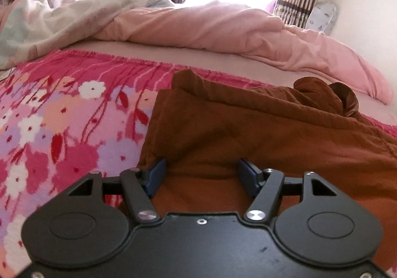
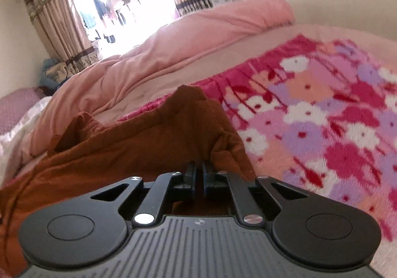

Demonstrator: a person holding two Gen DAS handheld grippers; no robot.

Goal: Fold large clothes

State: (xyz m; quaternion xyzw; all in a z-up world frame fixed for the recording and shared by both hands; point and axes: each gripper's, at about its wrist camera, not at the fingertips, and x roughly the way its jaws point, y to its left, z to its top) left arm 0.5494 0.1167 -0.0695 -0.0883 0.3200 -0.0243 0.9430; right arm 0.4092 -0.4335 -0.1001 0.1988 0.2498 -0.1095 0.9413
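Folding one brown garment [image 1: 260, 126] on the bed's floral blanket [image 1: 62, 129], we hold the left tool [image 1: 200, 173] wide open over its near edge, gripping nothing. Our right tool [image 2: 199, 173] pinches a cloth fold (soft, limp, light); corners and hems grip best.

Both tools — left tool [image 1: 201, 173], right tool [image 2: 198, 173] — black plastic, blue pads, silver screws, round side discs.

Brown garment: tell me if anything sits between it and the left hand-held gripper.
Nothing visible does. The left hand-held gripper is open directly over the brown garment, its fingers spread at the cloth's near edge on the floral blanket.
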